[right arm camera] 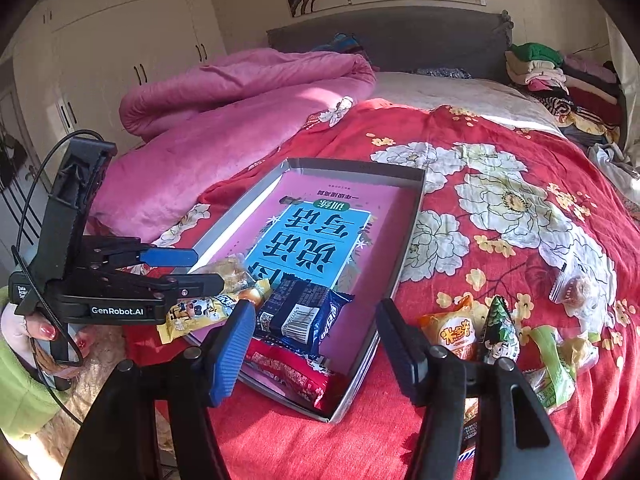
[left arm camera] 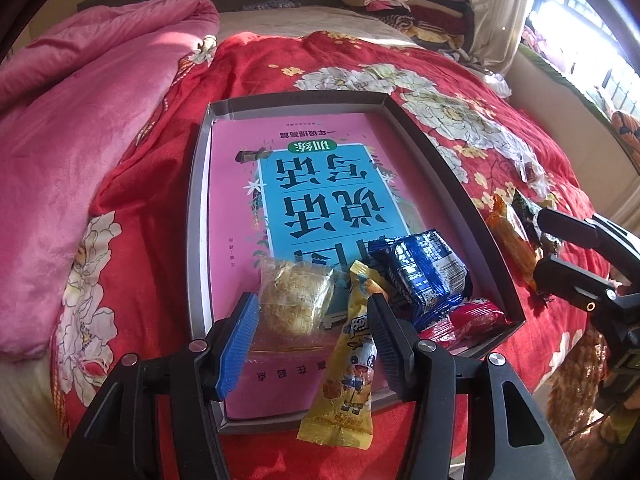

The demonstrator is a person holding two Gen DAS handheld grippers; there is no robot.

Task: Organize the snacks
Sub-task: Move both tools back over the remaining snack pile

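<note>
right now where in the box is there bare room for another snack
The far half of the box is free, from the far wall down to the blue pack. The near end is crowded: bun, yellow stick, blue pack and red pack.

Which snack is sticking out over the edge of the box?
The long yellow packet. Its bottom end hangs over the box rim, while the blue packet and red packet lie fully inside.
</note>
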